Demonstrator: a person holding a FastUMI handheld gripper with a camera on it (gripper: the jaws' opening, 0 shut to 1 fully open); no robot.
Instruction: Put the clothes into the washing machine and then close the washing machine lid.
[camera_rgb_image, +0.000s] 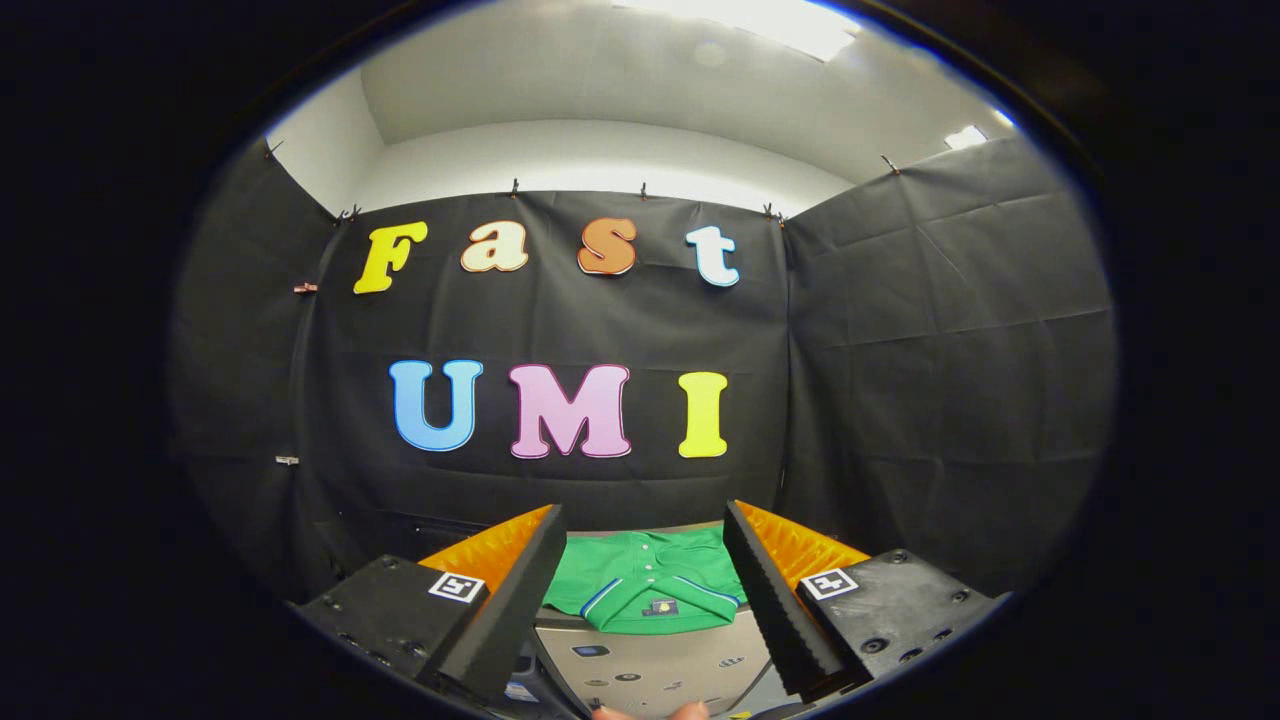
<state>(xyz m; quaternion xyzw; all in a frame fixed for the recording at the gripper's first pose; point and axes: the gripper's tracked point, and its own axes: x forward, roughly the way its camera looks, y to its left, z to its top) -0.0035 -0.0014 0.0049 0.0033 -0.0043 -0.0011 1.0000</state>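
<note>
Looking forward along the gripper (640, 600), we see its two fingers spread wide apart, pressing on nothing. Framed in the gap between them, just ahead, lies a green shirt (645, 582). It is folded, with a buttoned front and a collar trimmed in blue and white, and a small dark tag sits at the neck. The shirt rests on the pale top of the washing machine (655, 665), whose surface carries a few small dark marks that we cannot make out. We cannot tell from here whether the machine's lid is open or closed. At the near edge of that top, below the fingers, the tips of a person's hand (650, 711) just show. Beyond the shirt hangs the black cloth wall (930, 340) of the booth, clipped along its upper edge, with a white ceiling (620, 90) above it.
</note>
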